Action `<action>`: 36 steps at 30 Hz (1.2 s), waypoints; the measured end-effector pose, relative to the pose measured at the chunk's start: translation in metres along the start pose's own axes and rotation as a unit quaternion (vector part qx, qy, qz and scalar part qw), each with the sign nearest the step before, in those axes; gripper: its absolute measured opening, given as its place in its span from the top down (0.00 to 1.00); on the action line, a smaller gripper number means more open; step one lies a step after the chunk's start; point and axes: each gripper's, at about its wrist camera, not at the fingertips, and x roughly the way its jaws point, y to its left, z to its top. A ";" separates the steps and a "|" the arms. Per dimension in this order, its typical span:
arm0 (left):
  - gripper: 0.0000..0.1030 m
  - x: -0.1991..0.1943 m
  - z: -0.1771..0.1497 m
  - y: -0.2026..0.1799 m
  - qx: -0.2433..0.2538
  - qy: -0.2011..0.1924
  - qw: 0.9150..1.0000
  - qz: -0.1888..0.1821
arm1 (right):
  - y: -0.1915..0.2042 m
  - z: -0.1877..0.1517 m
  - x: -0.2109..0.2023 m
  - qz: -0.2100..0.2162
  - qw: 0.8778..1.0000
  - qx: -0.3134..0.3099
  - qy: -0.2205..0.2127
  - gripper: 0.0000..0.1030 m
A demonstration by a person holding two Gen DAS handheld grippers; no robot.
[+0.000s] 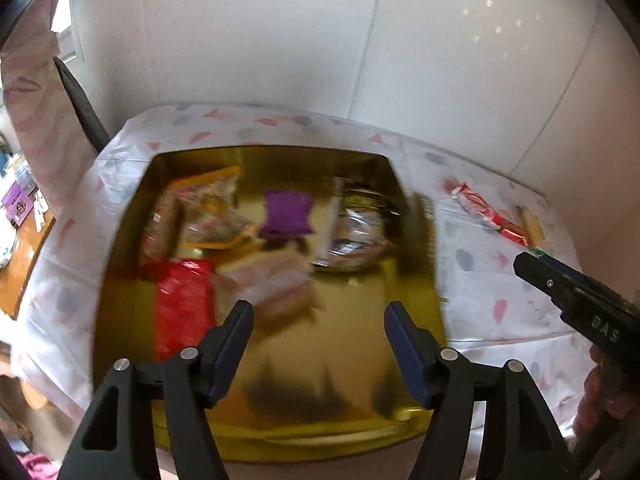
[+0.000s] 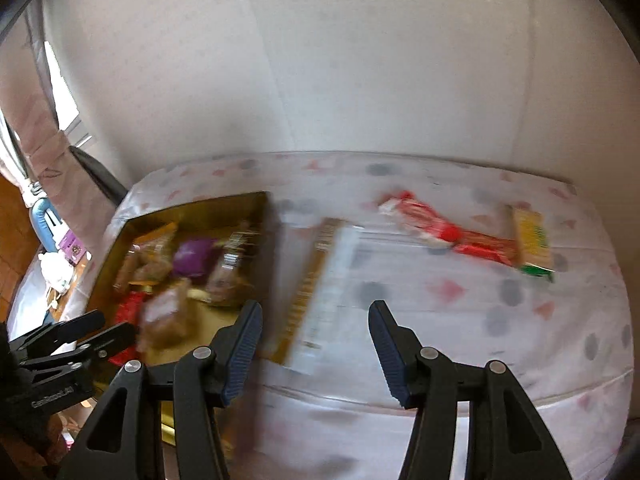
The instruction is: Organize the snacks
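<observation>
over the shiny gold square tray point(image 1: 132, 216) in the left wrist view, the left gripper point(image 1: 319, 320) hangs with its jaws spread wide and nothing between them. several snacks already lie in the tray: a purple pillow pouch point(image 1: 286, 216), a red foil packet point(image 1: 182, 304), a pale pink wrapped cake point(image 1: 276, 284) and a silvery clear bag point(image 1: 352, 236). blur smears everything, so a descent judged from this view could clip the pink cake or shove the tray across the spotted white tablecloth point(image 1: 500, 292).

from the right wrist view, the right gripper point(image 2: 316, 320) is likewise agape and empty, poised above a flat white box with a gold edge point(image 2: 324, 288) that lies on the cloth just beside the tray's right wall. farther right, well apart, a red-and-white wrapped bar point(image 2: 424, 220) and a yellow-green packet point(image 2: 532, 240) still wait outside the tray. the box looks wide and flat; a pinch across its face may slip, and lifting it could knock the tray rim or catch the left tool point(image 2: 68, 344) nearby.
</observation>
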 end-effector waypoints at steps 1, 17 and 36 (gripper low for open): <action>0.33 0.000 -0.004 -0.010 -0.002 -0.001 1.000 -0.002 | -0.015 -0.002 -0.001 0.000 1.000 0.005 0.003 0.45; 0.24 -0.004 -0.013 -0.104 0.096 -0.004 0.995 -0.026 | -0.186 -0.019 0.002 -0.077 0.986 0.147 0.016 0.45; 0.23 0.014 -0.010 -0.121 0.087 0.006 0.996 0.019 | -0.237 0.056 0.098 -0.103 0.985 0.117 0.068 0.47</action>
